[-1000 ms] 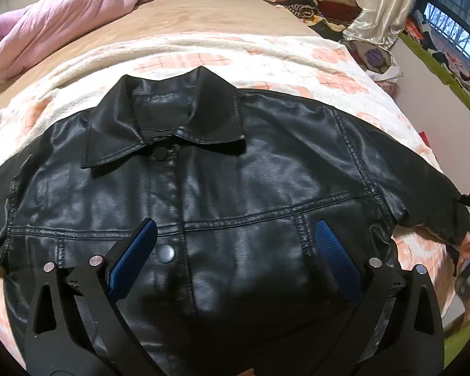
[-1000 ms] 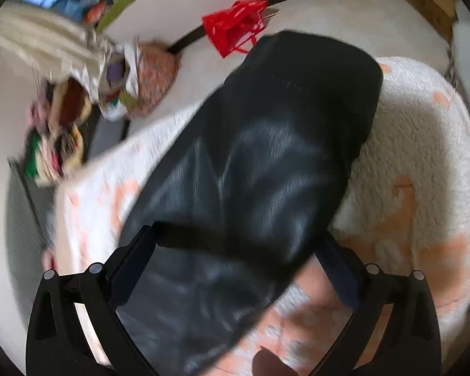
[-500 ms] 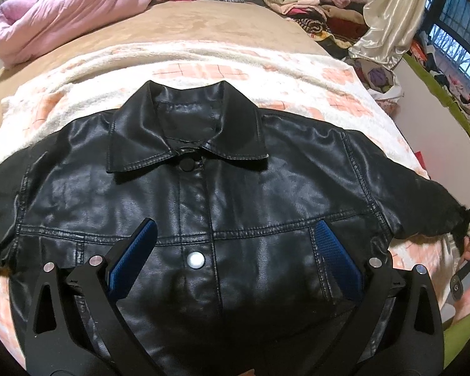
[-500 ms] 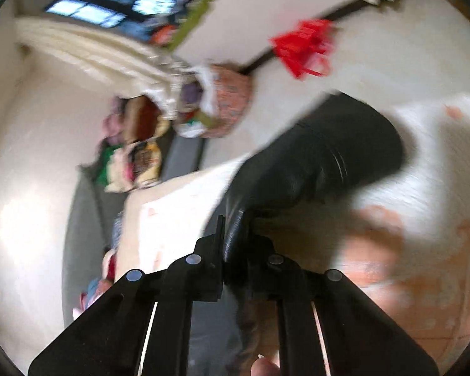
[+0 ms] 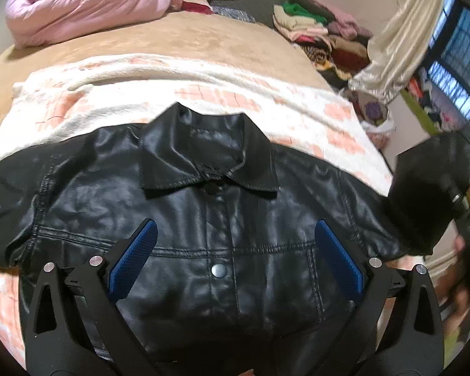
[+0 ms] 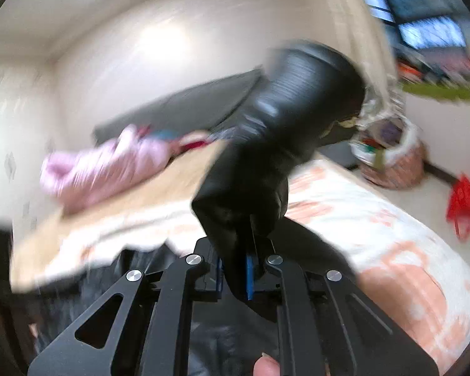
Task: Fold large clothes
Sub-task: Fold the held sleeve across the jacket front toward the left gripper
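Observation:
A black leather jacket [image 5: 203, 225] lies front up on a white and orange blanket [image 5: 203, 94], collar pointing away. My left gripper [image 5: 235, 253] is open and empty, hovering over the jacket's chest with blue pads either side of the button line. My right gripper [image 6: 235, 269] is shut on the jacket's right sleeve [image 6: 285, 119] and holds it lifted off the bed. In the left wrist view the raised sleeve [image 5: 429, 188] stands up at the right edge.
A pink quilt [image 5: 84, 3] lies at the far end of the tan bed [image 5: 188, 40]. Stacked clothes [image 5: 322, 31] and a cream curtain [image 5: 401, 47] are at the far right. A basket [image 6: 391, 159] and a red bag [image 6: 467, 200] sit on the floor.
My right gripper closed on the right sleeve and lifted it up and inward over the bed. My left gripper drifted slightly back over the jacket and stayed open.

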`<control>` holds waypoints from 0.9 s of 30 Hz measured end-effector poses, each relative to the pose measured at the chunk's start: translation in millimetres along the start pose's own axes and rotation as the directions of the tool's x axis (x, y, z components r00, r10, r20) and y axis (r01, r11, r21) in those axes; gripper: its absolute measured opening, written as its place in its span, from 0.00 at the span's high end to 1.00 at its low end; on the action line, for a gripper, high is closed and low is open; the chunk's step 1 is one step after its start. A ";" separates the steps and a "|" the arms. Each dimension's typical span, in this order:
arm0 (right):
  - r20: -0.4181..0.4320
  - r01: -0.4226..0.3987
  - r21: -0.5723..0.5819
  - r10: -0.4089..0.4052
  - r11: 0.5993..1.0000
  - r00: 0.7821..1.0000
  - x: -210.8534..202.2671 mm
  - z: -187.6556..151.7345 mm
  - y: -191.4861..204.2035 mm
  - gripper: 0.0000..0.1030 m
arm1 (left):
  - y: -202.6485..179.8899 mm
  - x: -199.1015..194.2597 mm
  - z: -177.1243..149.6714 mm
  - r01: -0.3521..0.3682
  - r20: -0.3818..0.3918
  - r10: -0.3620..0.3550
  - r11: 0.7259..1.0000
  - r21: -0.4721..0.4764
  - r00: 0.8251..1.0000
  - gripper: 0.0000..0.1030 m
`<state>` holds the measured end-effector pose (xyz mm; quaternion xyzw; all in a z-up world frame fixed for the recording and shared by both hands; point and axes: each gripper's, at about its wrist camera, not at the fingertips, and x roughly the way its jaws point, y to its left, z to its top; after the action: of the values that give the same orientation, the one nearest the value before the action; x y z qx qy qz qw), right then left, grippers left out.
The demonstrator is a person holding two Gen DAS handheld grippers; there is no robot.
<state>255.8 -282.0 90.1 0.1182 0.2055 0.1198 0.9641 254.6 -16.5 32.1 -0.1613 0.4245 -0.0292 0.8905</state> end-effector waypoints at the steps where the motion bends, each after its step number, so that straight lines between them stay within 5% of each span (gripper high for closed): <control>1: -0.027 -0.020 -0.040 0.019 0.999 0.999 7.0 -5.3 14.3 0.91 | 3.7 -3.3 1.6 0.005 0.006 -0.005 1.000 -0.011 1.000 0.09; 14: -0.228 -0.077 -0.257 0.017 0.963 0.974 50.5 -70.2 117.1 0.91 | 45.5 -15.2 -3.2 0.160 0.008 -0.161 0.971 -0.176 0.987 0.09; 22: -0.247 -0.184 -0.315 0.107 0.931 0.963 42.1 -85.8 153.6 0.90 | 75.2 -8.4 -17.8 0.268 0.018 -0.276 0.910 -0.317 0.961 0.09; 27: -0.286 -0.260 -0.367 0.158 0.893 0.945 39.6 -101.9 182.9 0.89 | 93.8 -6.6 -26.5 0.360 0.029 -0.381 0.843 -0.401 0.924 0.09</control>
<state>214.3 -80.1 35.7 -0.0758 0.2815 0.2768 0.9156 222.2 66.5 -7.9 -0.4173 0.4052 -0.1175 0.8049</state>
